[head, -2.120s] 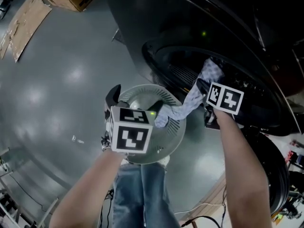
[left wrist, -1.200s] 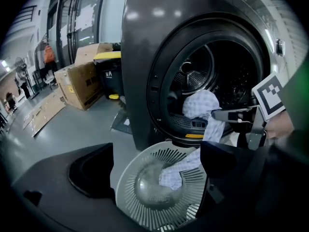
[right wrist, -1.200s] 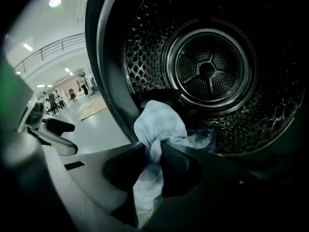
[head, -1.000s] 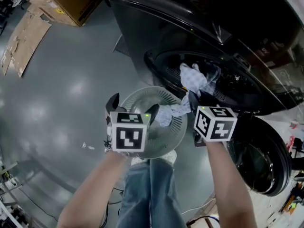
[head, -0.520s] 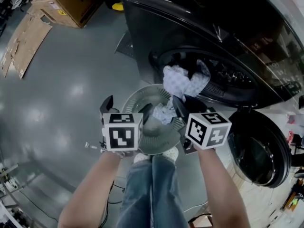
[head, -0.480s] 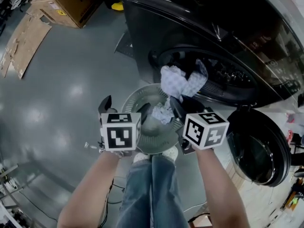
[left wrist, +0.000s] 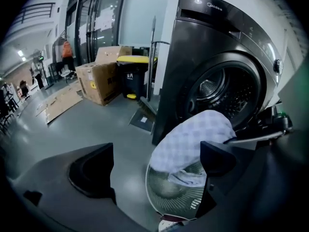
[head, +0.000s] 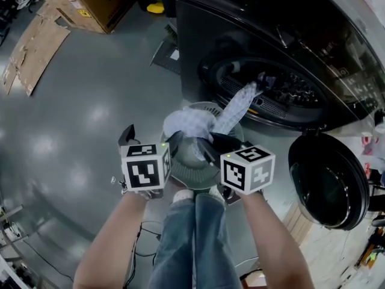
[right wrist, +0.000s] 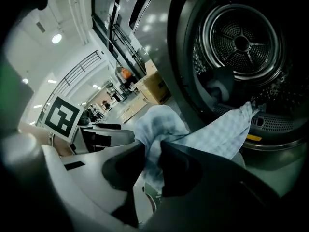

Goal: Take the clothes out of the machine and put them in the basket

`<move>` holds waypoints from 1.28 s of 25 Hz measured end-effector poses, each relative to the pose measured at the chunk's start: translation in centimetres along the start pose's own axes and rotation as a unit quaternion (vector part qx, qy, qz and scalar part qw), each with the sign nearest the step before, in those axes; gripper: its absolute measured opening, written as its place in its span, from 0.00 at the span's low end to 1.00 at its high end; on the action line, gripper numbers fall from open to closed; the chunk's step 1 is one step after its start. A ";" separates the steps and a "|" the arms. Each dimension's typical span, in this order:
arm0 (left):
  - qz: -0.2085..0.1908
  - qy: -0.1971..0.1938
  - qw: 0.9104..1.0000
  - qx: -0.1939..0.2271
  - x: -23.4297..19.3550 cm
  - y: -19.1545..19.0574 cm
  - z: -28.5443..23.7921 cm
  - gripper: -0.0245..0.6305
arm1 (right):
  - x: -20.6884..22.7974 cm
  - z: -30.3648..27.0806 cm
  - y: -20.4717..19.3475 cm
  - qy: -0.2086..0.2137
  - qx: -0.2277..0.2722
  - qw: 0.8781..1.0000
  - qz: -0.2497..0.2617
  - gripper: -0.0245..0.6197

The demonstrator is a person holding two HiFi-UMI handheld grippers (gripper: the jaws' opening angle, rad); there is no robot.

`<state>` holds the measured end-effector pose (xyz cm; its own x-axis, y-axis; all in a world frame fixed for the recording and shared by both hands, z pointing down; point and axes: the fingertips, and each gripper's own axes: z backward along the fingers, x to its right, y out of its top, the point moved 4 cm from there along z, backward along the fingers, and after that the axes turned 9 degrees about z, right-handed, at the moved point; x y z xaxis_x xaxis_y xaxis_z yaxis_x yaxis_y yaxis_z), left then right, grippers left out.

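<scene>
- Right gripper (right wrist: pixel 150 170): jaws nearly together, pinching checked cloth (right wrist: pixel 161 124); bunched part held just above basket (head: pixel 192 171).
- Cloth: 1 end stretches from above basket up to machine (head: pixel 271 35) opening, draped on its lip.
- Left gripper (left wrist: pixel 154 170): 2 jaws wide apart, gripping nothing, at basket's left side; basket and cloth visible through gap.
- Basket: on floor (head: pixel 78 101), directly before machine.
- Round door (head: pixel 328 173): open, right of basket.

Garment (head: pixel 191 123): pale blue-and-white check. Machine (head: pixel 210 35): glossy dark grey, black drum opening. Basket (head: pixel 191 166): grey, radial slot pattern. Floor (head: pixel 72 113): glossy grey. Cardboard box (head: pixel 90 2): brown. Trousers (head: pixel 186 239): blue denim.
</scene>
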<state>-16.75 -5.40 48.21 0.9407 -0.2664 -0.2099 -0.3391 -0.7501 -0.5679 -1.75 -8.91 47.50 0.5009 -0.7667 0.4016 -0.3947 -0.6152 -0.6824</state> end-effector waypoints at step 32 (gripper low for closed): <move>-0.002 -0.002 0.999 -0.043 1.1 -3.8 -3.8 0.90 | 11.2 -0.7 -7.4 -0.146 -0.153 0.977 -0.024 0.56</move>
<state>-14.40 -5.18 53.14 0.9420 -0.2611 -0.2107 -0.3333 -0.7999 -0.4991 6.21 -13.06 57.48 0.7052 -0.6783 0.2065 -0.5552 -0.7094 -0.4341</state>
